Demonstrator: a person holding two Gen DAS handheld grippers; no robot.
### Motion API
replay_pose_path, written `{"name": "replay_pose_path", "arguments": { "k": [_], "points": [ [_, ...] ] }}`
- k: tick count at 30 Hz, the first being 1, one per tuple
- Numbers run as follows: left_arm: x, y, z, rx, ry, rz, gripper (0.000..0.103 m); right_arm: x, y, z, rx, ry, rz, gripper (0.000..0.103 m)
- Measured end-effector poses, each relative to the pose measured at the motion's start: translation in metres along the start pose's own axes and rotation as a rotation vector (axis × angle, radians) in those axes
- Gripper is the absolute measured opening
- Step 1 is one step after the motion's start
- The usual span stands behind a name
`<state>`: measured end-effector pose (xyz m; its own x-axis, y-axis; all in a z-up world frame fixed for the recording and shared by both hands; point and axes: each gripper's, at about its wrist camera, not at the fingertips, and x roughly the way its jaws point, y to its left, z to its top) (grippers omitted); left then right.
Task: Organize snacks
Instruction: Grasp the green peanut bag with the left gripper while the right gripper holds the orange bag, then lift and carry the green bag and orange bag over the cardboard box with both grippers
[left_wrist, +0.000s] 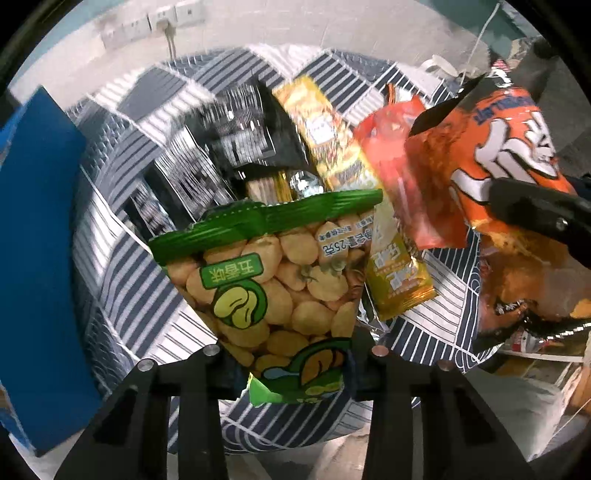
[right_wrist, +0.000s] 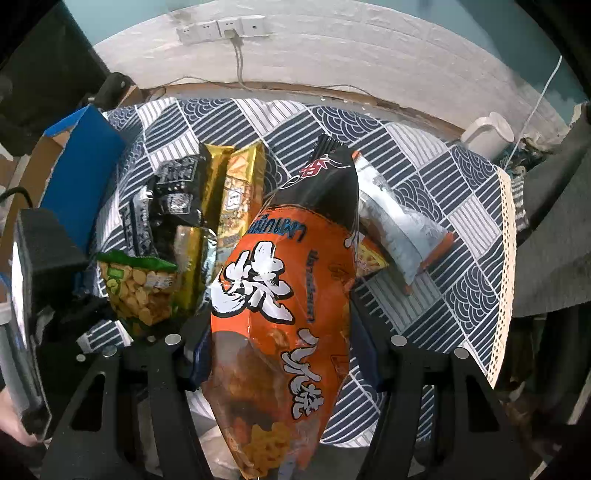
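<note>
Patterned navy-and-white tablecloth (right_wrist: 436, 206) over the table, lace trim along its right edge. Blue box (right_wrist: 83, 173) at the cloth's left edge, standing open-topped. White wall (right_wrist: 332, 55) behind, with a row of sockets (right_wrist: 221, 29); one cable (right_wrist: 239, 62) plugged in, hanging down. White jug (right_wrist: 487, 134) at the far right corner, just off the cloth.

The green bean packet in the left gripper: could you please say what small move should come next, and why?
Probably lower the green bean packet beside the black packets on the patterned cloth; the left gripper holds it aloft, and the right gripper is occupied with the orange snack bag.
</note>
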<state>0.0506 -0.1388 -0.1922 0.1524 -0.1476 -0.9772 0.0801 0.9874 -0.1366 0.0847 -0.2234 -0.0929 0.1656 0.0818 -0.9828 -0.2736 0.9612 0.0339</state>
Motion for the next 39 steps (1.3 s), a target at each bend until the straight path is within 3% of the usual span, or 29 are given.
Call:
{"name": "replay_pose_path", "arguments": {
  "k": [12, 18, 29, 39],
  "points": [
    [-0.055, 0.024, 0.003, 0.021, -0.105, 0.056, 0.039, -0.032, 0.028, 0.011, -0.090, -0.061, -0.008, 0.063],
    [-0.086, 0.042, 0.003, -0.001, -0.141, 0.044, 0.039, -0.052, 0.048, 0.020, -0.141, -0.096, 0.005, 0.063],
    [-0.153, 0.092, 0.003, -0.026, -0.270, 0.087, 0.039, -0.088, 0.082, 0.046, -0.157, -0.149, 0.102, 0.063],
    [-0.181, 0.144, -0.005, -0.110, -0.299, 0.076, 0.039, -0.095, 0.126, 0.065, -0.197, -0.149, 0.162, 0.063]
  ]
}}
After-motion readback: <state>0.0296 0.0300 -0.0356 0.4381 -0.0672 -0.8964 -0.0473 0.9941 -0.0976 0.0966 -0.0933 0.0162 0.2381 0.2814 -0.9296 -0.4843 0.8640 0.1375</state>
